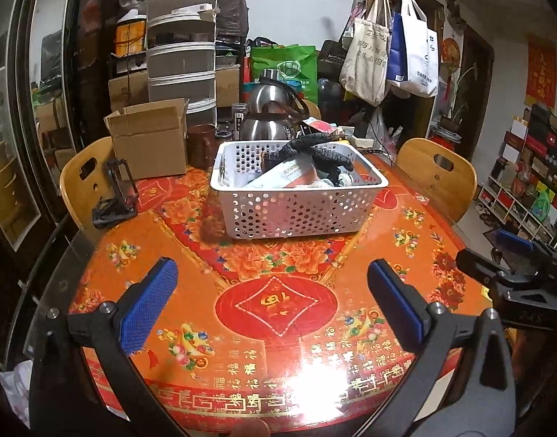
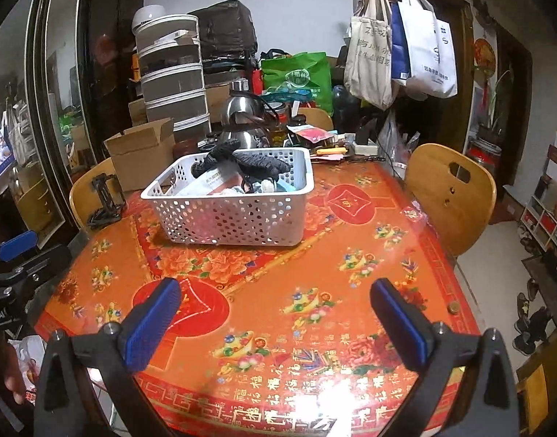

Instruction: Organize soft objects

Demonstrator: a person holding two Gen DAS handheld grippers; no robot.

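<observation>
A white perforated basket (image 1: 296, 211) stands on the red and orange table (image 1: 278, 327); it also shows in the right wrist view (image 2: 234, 215). Inside lie a black knitted item (image 1: 318, 153), a flat printed packet (image 1: 278, 176) and pale soft items (image 1: 345, 179). The black knit (image 2: 256, 162) drapes across the basket's top. My left gripper (image 1: 273, 304) is open and empty, above the table in front of the basket. My right gripper (image 2: 276, 318) is open and empty, to the right of the left one, whose body (image 2: 19, 266) shows at the left edge.
An open cardboard box (image 1: 150, 138), a brown mug (image 1: 201, 145) and steel kettles (image 1: 271, 116) stand behind the basket. A black folding stand (image 1: 116, 196) sits at the table's left. Wooden chairs (image 2: 449, 196) flank the table. Bags hang on a rack (image 1: 387, 36).
</observation>
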